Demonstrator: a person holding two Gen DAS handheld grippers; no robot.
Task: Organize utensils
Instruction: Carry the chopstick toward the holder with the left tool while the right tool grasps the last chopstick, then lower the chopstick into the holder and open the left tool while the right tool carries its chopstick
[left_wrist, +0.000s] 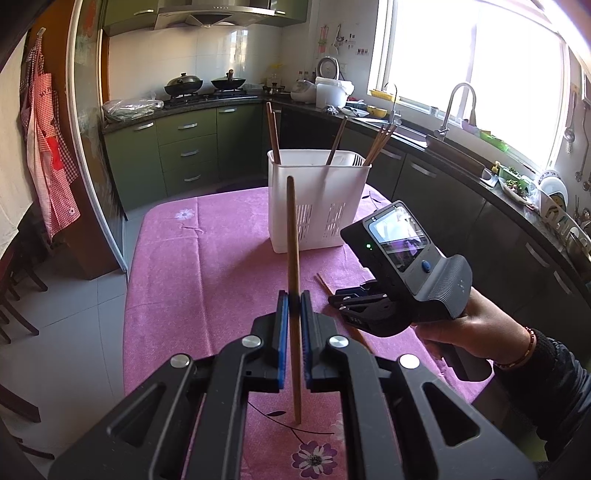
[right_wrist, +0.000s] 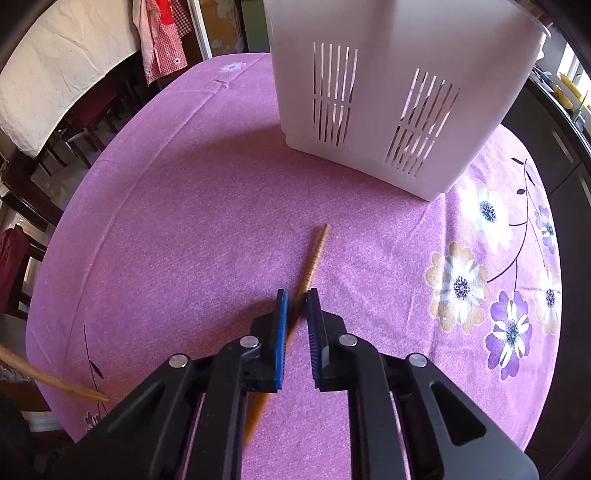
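My left gripper (left_wrist: 294, 295) is shut on a wooden chopstick (left_wrist: 293, 258) and holds it upright above the pink tablecloth (left_wrist: 184, 266); its lower end also shows in the right wrist view (right_wrist: 55, 382). A white slotted utensil holder (left_wrist: 314, 199) stands at the far side of the table with several chopsticks in it; it also shows in the right wrist view (right_wrist: 388, 92). My right gripper (right_wrist: 297, 295) is low over a second chopstick (right_wrist: 314, 258) lying on the cloth. Its jaws stand narrowly apart on either side of that chopstick. The right gripper also shows in the left wrist view (left_wrist: 341, 299).
Green kitchen cabinets (left_wrist: 184, 147) and a dark counter with a sink tap (left_wrist: 454, 107) run behind and to the right of the table. A red checked apron (left_wrist: 48, 155) hangs at the left. Dark chairs (right_wrist: 44, 147) stand beside the table's left edge.
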